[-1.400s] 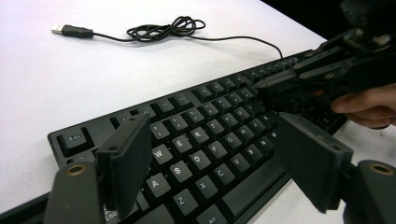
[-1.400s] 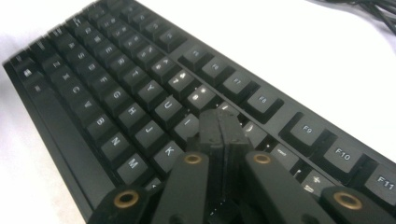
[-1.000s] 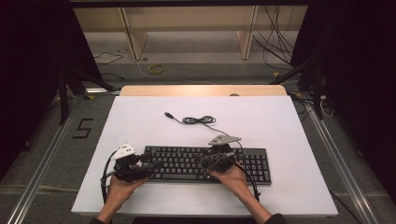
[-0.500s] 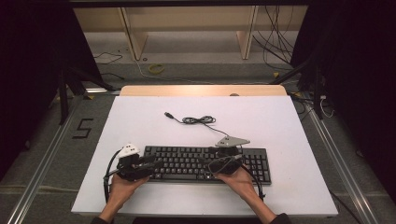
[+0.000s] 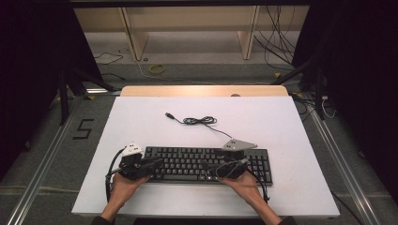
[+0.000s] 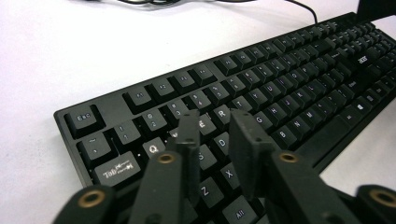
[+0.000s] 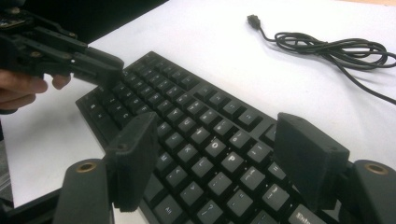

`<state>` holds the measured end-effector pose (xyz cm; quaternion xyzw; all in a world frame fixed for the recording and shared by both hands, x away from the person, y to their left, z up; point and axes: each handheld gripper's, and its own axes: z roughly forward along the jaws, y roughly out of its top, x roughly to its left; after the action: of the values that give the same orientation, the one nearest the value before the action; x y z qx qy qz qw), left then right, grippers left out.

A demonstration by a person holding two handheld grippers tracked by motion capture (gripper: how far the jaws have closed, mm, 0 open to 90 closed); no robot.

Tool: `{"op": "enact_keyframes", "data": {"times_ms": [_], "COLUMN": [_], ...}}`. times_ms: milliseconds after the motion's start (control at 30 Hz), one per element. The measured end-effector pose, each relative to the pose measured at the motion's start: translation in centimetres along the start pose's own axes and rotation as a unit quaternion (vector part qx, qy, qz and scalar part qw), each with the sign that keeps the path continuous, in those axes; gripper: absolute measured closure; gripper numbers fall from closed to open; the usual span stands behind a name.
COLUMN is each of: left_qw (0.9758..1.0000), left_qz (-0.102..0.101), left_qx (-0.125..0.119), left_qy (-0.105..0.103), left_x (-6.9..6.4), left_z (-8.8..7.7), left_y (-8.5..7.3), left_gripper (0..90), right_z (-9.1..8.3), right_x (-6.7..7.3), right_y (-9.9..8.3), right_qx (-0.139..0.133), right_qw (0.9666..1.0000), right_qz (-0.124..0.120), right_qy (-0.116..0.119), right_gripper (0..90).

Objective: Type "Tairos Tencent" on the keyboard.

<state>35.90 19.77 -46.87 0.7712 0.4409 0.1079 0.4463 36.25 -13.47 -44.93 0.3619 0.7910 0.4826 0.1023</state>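
A white tabletop (image 5: 141, 126) stands on a grey floor (image 5: 202, 70); a yellow ring (image 5: 156, 69) lies far behind it.

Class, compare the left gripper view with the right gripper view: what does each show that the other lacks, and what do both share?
Left gripper view: legible Esc, Tab and Q keys beneath the left gripper, its jaws narrow with nothing between them. Right gripper view: the cable's plug, the coiled cable, a hand, and the right gripper with jaws wide. Both: the black keyboard on the white table.

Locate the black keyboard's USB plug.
High view: the black USB plug lies on the white table, behind the black keyboard, left of its coiled cable.
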Motion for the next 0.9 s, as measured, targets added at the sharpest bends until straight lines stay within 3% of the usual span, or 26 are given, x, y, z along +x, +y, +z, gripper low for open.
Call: {"op": "enact_keyframes", "data": {"times_ms": [267, 900], "left_qw": [0.9994, 0.9977], "left_qz": [0.023, 0.026], "left_qx": [0.023, 0.062], "left_qy": [0.008, 0.014], "left_x": [-0.4, -0.3], "left_z": [0.6, 1.8], "left_y": [0.4, 0.4], "left_gripper": [88.8, 89.0], "right_z": [-0.6, -1.3], "right_x": [0.1, 0.6], "right_y": [-0.4, -1.1], "right_qx": [-0.002, -0.004], "right_qw": [1.0000, 0.9999], "right_qz": [0.000, -0.006], "right_qy": [0.003, 0.009], "right_gripper": [31.2, 29.3]}}
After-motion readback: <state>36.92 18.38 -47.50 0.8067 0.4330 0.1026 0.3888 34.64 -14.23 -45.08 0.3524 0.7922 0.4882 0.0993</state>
